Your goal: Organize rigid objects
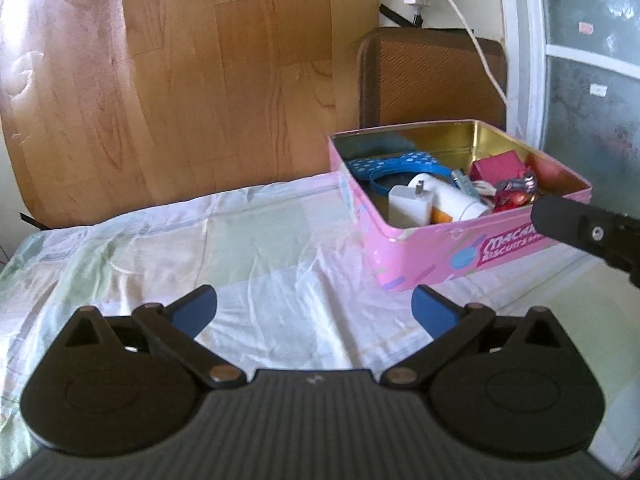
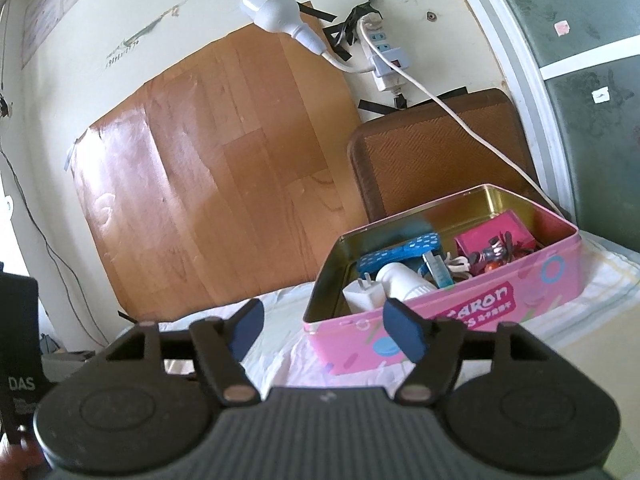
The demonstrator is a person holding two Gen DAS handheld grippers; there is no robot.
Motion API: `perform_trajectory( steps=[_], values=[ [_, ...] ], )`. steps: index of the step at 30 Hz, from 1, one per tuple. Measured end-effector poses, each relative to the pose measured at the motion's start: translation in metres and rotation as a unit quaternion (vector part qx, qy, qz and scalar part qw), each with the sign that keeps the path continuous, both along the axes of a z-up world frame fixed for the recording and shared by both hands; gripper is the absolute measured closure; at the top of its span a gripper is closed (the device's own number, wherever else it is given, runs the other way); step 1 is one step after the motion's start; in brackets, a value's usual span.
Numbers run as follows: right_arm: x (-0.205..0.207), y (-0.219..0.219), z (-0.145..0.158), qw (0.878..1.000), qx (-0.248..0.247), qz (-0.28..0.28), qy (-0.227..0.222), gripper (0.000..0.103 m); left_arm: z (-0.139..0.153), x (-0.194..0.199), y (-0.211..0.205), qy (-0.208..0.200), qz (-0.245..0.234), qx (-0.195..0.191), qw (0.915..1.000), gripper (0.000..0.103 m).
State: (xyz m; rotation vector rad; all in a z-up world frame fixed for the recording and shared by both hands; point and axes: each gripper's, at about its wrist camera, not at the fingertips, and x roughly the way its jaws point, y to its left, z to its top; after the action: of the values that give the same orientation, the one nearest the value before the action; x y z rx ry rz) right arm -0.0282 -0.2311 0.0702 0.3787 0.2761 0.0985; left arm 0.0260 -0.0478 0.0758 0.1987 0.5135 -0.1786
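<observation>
The pink biscuit tin [image 1: 420, 256] carried white lettering on a magenta label: "MACAR…" over "BISCUITS" in the left wrist view, "…aron" in the right wrist view, the rest cut off or hidden. A black box [image 2: 18, 360] at the left edge of the right wrist view read "DAS".

The tin stood open on a pale patchwork cloth [image 1: 200, 248]. Inside lay a blue polka-dot case [image 1: 384, 162], a white charger plug [image 1: 408, 204], a white cylinder [image 1: 456, 200] beside it, a magenta box [image 1: 500, 168] and small mixed bits too jumbled to name. Behind the cloth a wood-grain sheet [image 1: 180, 80] was fixed to the wall, with a brown woven panel [image 1: 436, 76] right of it. Above hung a white power strip [image 2: 384, 56], its cord running down past the tin, and a white bulb-shaped lamp [image 2: 272, 10].

The left gripper [image 1: 314, 310] was released, blue pads wide apart over bare cloth, nothing between them; the tin sat ahead and to its right, apart from it. The right gripper [image 2: 324, 330] was also released and empty; its right pad overlapped the tin's near wall in the picture, and whether it touched could not be told. In the left wrist view a black finger of the right gripper crossed in front of the tin's label.
</observation>
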Motion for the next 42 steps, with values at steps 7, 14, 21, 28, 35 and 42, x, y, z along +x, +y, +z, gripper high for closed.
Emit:
perform_trajectory(
  steps=[7,14,21,28,35,42],
  values=[
    [-0.002,0.004,0.000,1.000,-0.003,0.001,0.001,0.032,-0.002,-0.001,0.002,-0.008,0.014,0.015,0.9997,0.000],
    [-0.004,0.005,0.001,1.000,-0.004,0.001,-0.001,0.031,0.001,-0.006,0.003,-0.031,0.028,0.023,0.9988,0.000],
    [-0.005,0.006,0.002,1.000,-0.005,0.001,-0.001,0.030,-0.001,-0.006,0.003,-0.032,0.038,0.030,0.9983,0.000],
    [-0.006,0.006,0.002,1.000,-0.005,0.001,0.000,0.028,-0.004,-0.005,0.003,-0.017,0.040,0.029,0.9986,0.000],
    [-0.006,0.007,0.001,1.000,-0.005,0.001,0.002,0.027,-0.009,-0.002,0.002,0.000,0.039,0.028,0.9988,0.000],
    [-0.005,0.007,-0.001,1.000,-0.005,0.001,0.005,0.027,-0.012,0.001,0.001,0.016,0.035,0.025,0.9990,0.000]
  ],
)
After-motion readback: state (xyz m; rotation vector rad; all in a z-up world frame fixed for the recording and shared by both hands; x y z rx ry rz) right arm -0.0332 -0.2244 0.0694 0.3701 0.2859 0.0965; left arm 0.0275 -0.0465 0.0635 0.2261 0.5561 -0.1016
